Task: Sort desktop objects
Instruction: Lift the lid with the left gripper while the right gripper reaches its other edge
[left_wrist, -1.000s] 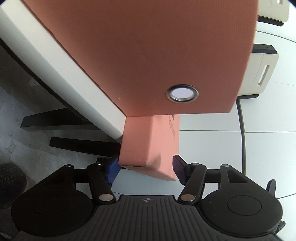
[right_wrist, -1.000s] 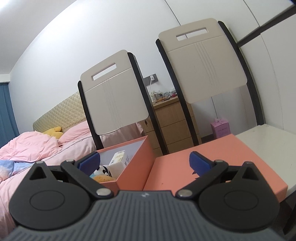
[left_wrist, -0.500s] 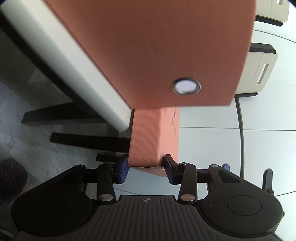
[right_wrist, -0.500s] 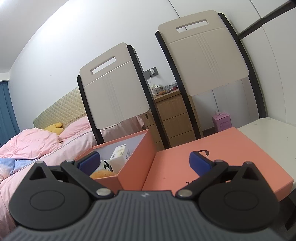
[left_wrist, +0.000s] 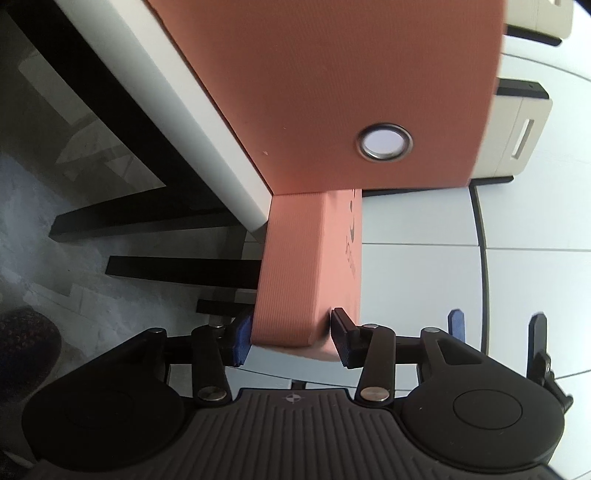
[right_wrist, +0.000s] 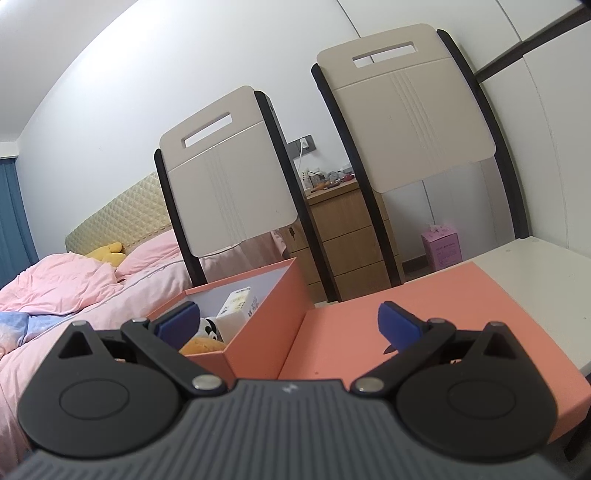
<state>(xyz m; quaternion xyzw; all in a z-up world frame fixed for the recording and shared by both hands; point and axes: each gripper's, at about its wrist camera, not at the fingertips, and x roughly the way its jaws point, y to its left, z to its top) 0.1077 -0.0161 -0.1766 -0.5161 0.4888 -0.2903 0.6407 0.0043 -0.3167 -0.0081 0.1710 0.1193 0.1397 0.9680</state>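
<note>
Salmon-pink card lid (left_wrist: 306, 273) sits clamped at its rim between both fingers of the left gripper (left_wrist: 291, 338), overhanging the white table (left_wrist: 207, 122) edge beside the open box (left_wrist: 351, 85). Right gripper (right_wrist: 288, 319) hangs above box (right_wrist: 266, 314) and lid (right_wrist: 413, 317) with fingers spread wide, holding nothing. Inside the box: a carton (right_wrist: 238, 304) and soft toys (right_wrist: 207, 334).

The right claw (right_wrist: 286, 319) hangs with its jaws spread wide above the salmon box (right_wrist: 258, 314) and its flat lid (right_wrist: 424, 325) on the white worktop (right_wrist: 546, 280). Inside the box lie a panda toy (right_wrist: 211, 326) and a white carton (right_wrist: 238, 304).
</note>
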